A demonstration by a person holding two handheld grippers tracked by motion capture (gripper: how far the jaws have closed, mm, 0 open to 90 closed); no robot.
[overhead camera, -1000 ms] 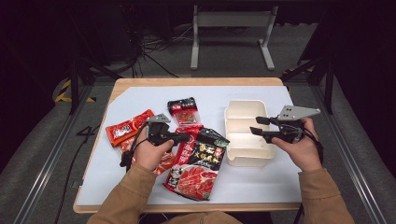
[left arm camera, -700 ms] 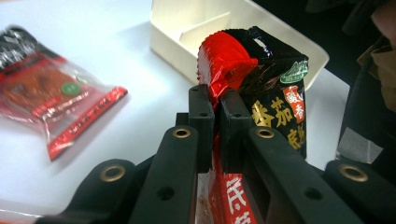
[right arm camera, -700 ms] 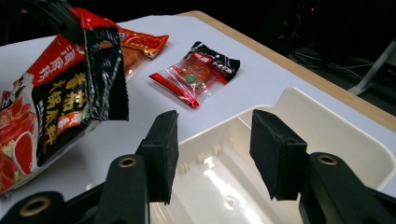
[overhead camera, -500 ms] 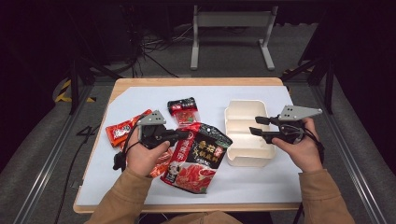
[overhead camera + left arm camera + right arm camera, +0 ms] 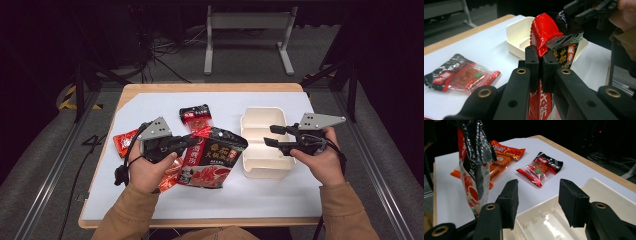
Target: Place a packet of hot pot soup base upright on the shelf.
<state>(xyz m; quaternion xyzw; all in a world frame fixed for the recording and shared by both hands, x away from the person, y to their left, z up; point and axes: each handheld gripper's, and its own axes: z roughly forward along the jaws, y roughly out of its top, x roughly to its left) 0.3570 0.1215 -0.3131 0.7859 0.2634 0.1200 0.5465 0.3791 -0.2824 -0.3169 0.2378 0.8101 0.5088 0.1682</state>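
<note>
A: Left gripper (image 5: 540, 65). Your two pads meet on the edge of the large red-and-black sauce pouch (image 5: 212, 157), pinching the foil flat between them; the pouch hangs from that pinch, its red upper corner curling above the jaws in the left gripper view.

B: And where is the pouch over the table?

A: Near the middle of the white table (image 5: 165, 200), just left of the cream two-compartment box (image 5: 260, 131). Whether its lower edge touches the surface, you cannot tell from the high view.

B: Right gripper (image 5: 537, 200)?

A: Your jaws have just been opening and stand well apart with nothing between them, held above the box's near compartment.

B: Surroundings?

A: A small black-and-red snack packet (image 5: 196, 116) lies flat beyond the pouch. An orange packet (image 5: 504, 153) lies on the table behind the pouch in the right gripper view, partly under your left hand (image 5: 147, 170) in the high view.
</note>
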